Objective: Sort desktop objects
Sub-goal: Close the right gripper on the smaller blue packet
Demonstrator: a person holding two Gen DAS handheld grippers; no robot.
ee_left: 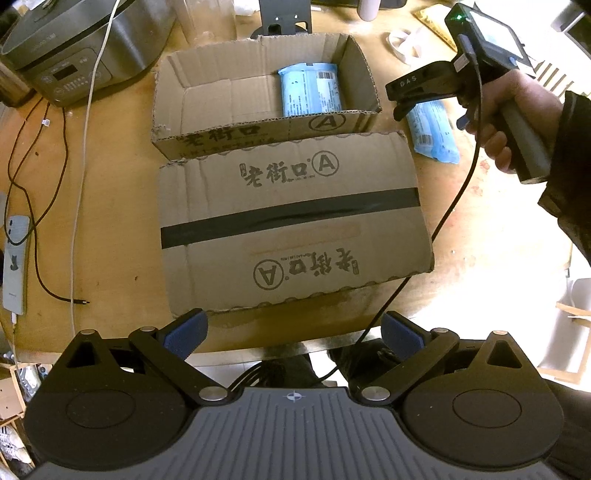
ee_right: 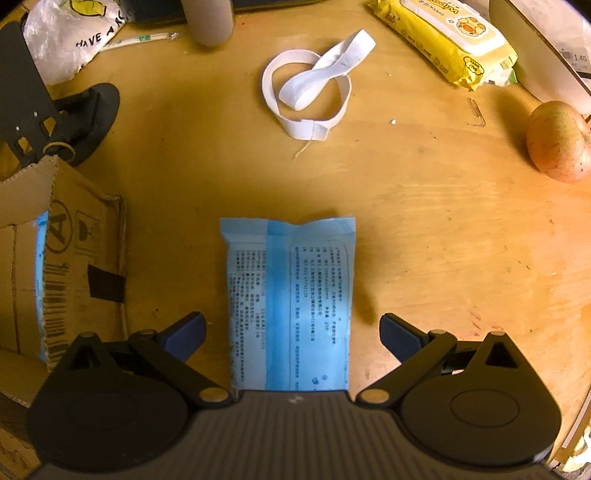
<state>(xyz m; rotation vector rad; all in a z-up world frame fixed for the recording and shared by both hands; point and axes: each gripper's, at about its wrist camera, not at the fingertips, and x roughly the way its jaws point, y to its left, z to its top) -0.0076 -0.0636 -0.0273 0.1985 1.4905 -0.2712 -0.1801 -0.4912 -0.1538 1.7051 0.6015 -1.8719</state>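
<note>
An open cardboard box [ee_left: 207, 92] stands at the back of the wooden table with one blue tissue pack [ee_left: 310, 90] inside at its right end. Its folded-out flap [ee_left: 291, 221] lies flat toward me. My left gripper [ee_left: 293, 332] hovers open over the flap's near edge, holding nothing. A second blue pack [ee_right: 290, 295] lies flat on the table right of the box [ee_right: 74, 266]; the left wrist view shows this pack [ee_left: 432, 133] too. My right gripper [ee_right: 291, 334] is open with the pack lying between its fingers, which stand clear of the pack's sides. A hand holds the right gripper [ee_left: 400, 101].
A rice cooker [ee_left: 74, 48], cables [ee_left: 40, 206] and a phone [ee_left: 14, 258] sit left of the box. Beyond the right gripper lie a white band loop [ee_right: 310, 88], a yellow wipes pack [ee_right: 447, 37], an apple [ee_right: 559, 142], a plastic bag [ee_right: 62, 33] and a black stand [ee_right: 55, 110].
</note>
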